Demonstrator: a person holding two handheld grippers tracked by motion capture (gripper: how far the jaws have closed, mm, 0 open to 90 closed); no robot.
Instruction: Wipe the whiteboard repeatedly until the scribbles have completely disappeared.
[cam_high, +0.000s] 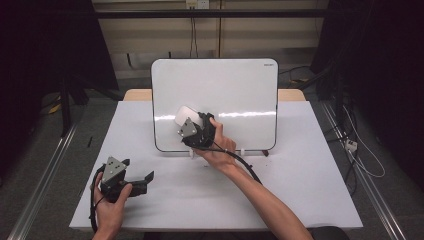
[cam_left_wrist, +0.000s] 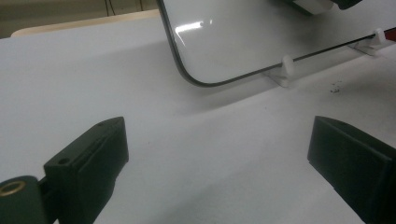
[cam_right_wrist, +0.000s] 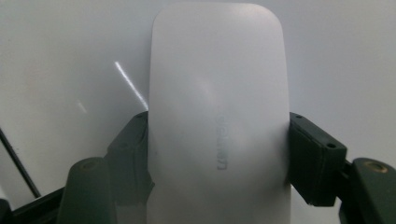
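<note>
Nearest you, your left tongs (cam_high: 146, 178) rest low over the white counter (cam_high: 310, 190), jaws spread wide with nothing between them. Farther on, your right tongs (cam_right_wrist: 218, 154) pinch a white eraser (cam_right_wrist: 218, 116) by its sides — its face against the whiteboard (cam_high: 235, 90), which stands propped on small white feet (cam_left_wrist: 286, 70).

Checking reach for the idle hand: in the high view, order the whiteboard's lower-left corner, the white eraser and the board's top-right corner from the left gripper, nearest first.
From the left gripper:
1. Whiteboard lower-left corner, just up and right.
2. White eraser, mid-board, clamped by the right gripper.
3. Top-right corner, far back right.
</note>
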